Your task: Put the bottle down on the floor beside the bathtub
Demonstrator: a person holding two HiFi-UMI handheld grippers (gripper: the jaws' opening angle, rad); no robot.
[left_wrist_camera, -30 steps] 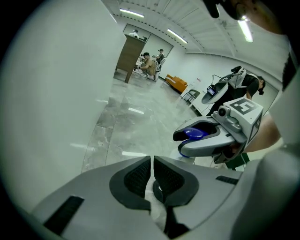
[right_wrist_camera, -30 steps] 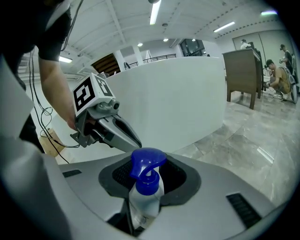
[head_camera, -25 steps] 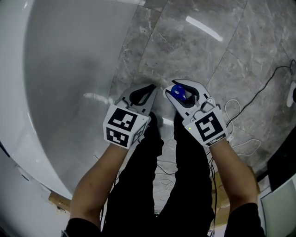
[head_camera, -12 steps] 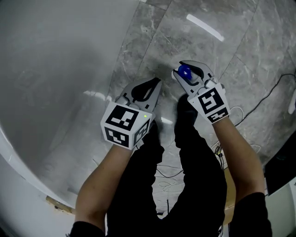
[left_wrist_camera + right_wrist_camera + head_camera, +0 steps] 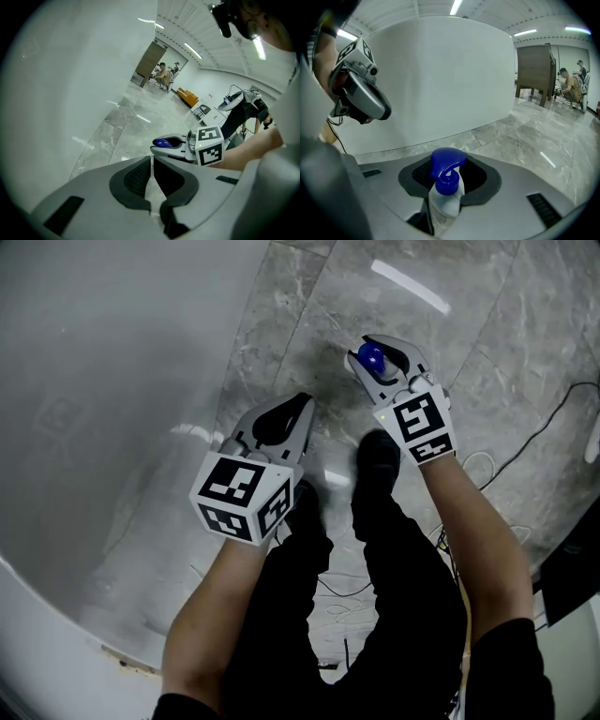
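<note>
A white spray bottle with a blue trigger top (image 5: 372, 355) stands upright between the jaws of my right gripper (image 5: 377, 352), which is shut on it and held over the grey marble floor (image 5: 309, 315). In the right gripper view the blue top (image 5: 446, 168) and white body (image 5: 440, 208) sit between the dark pads. The white curved bathtub wall (image 5: 112, 381) fills the left. My left gripper (image 5: 302, 407) hangs beside the tub, jaws together and holding nothing. It also shows in the right gripper view (image 5: 361, 98). The left gripper view shows the right gripper (image 5: 171, 145) with the bottle top (image 5: 162, 142).
Black trouser legs and shoes (image 5: 375, 460) stand just behind the grippers. Loose cables (image 5: 487, 470) lie on the floor at right. Far off are a wooden cabinet (image 5: 534, 75) and seated people (image 5: 572, 86). Bare tiles lie between tub and bottle.
My right gripper has carried the bottle forward and lower toward the floor. The left gripper has sunk a little beside the tub and rolled slightly.
</note>
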